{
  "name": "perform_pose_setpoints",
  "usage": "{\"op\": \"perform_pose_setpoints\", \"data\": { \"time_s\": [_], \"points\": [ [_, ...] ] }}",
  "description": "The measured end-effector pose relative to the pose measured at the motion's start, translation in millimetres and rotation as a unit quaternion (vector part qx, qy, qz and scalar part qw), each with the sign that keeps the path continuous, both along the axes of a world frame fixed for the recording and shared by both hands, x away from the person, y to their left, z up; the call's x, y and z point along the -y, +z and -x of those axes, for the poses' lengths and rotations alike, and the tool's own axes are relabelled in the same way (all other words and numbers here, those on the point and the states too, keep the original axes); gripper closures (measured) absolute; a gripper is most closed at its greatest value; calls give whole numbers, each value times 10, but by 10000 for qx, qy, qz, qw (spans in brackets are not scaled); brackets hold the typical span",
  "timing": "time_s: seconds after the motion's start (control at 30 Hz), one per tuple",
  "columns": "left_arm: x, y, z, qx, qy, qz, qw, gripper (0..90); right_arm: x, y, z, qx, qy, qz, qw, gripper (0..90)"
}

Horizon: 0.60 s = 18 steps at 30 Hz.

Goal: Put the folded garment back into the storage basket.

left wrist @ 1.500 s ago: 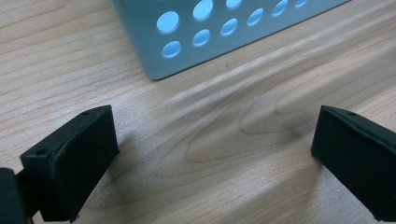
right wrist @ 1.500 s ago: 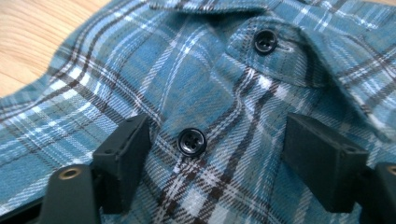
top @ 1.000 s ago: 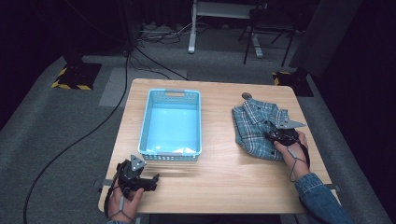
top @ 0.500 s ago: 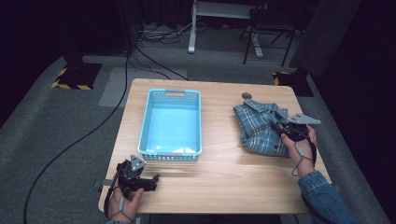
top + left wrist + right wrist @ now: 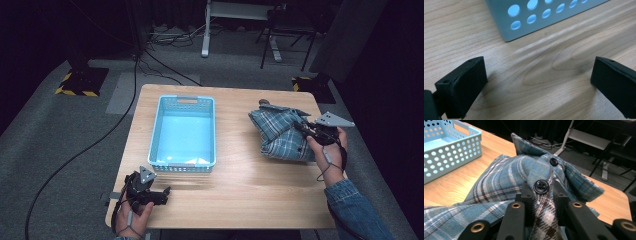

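Nearest, the left hand-held gripper (image 5: 162,192) is resting on the pale wooden desk (image 5: 240,195) at its front left corner, jaws standing wide apart with only bare wood between them. Just beyond it, the light blue perforated plastic basket (image 5: 157,135) is sitting left of centre. Over on the right side, the right hand-held gripper (image 5: 541,195) is pinching a fold of the crumpled blue-and-white plaid button shirt (image 5: 280,132), jaws clamped tight on the cloth beside a dark button (image 5: 541,186).

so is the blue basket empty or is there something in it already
Empty. The high view shows the bare floor of the blue basket; the plaid shirt sits outside it on the table, pinched by the right gripper.
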<state>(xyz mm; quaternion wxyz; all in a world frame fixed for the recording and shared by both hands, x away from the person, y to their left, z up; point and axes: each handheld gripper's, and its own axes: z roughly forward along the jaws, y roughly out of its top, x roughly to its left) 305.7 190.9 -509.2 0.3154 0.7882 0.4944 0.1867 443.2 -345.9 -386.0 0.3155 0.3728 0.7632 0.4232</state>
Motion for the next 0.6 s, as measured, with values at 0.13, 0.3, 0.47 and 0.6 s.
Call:
{"op": "perform_pose_setpoints", "data": {
  "time_s": [0.13, 0.3, 0.47, 0.6],
  "points": [
    [0, 0, 0, 1, 0, 0, 10000, 4, -12, 88, -4, 42, 25, -7, 10000, 768],
    [0, 0, 0, 0, -2, -2, 10000, 4, -32, 191, -16, 58, 59, -3, 10000, 768],
    [0, 0, 0, 0, -1, -2, 10000, 4, -60, 268, -26, 66, 76, -10, 9999, 768],
    [0, 0, 0, 0, 0, 0, 10000, 4, -89, 330, -36, 86, 100, 3, 9999, 768]
  ]
}}
